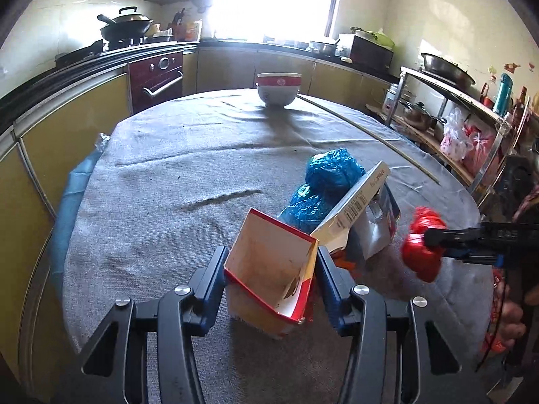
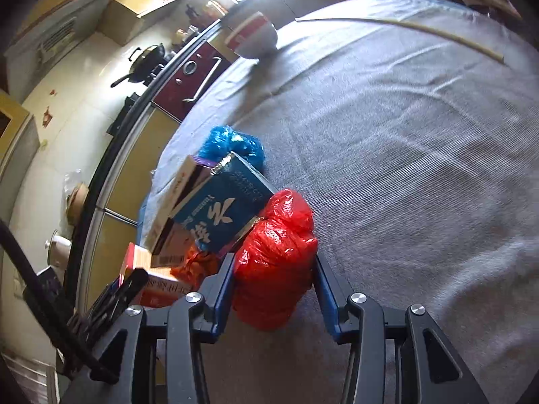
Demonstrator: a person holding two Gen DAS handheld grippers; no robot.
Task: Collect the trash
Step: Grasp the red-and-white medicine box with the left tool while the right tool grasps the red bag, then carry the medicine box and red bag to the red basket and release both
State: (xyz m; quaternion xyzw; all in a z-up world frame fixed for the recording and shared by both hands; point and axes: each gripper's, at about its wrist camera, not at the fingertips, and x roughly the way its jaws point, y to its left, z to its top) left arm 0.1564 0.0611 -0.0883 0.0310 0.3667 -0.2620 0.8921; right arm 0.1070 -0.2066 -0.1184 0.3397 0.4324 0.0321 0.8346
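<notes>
My left gripper [image 1: 271, 266] is shut on an open red-and-white carton [image 1: 273, 269] just above the grey tablecloth. Behind it lie a white-and-blue box [image 1: 357, 208] and two crumpled blue bags [image 1: 323, 185]. My right gripper [image 2: 273, 269] is shut on a crumpled red plastic bag [image 2: 276, 256], which touches the blue box [image 2: 219, 212]. That bag also shows in the left wrist view [image 1: 422, 245], at the right. An orange bag [image 2: 195, 266] and the red carton [image 2: 151, 279] lie to the left in the right wrist view.
A red-and-white bowl [image 1: 278, 89] stands at the far side of the round table [image 1: 168, 185]. A long thin stick [image 1: 370, 134] lies along the right edge. Kitchen counters, a stove with a wok [image 1: 126, 27] and a metal shelf [image 1: 454, 118] surround the table.
</notes>
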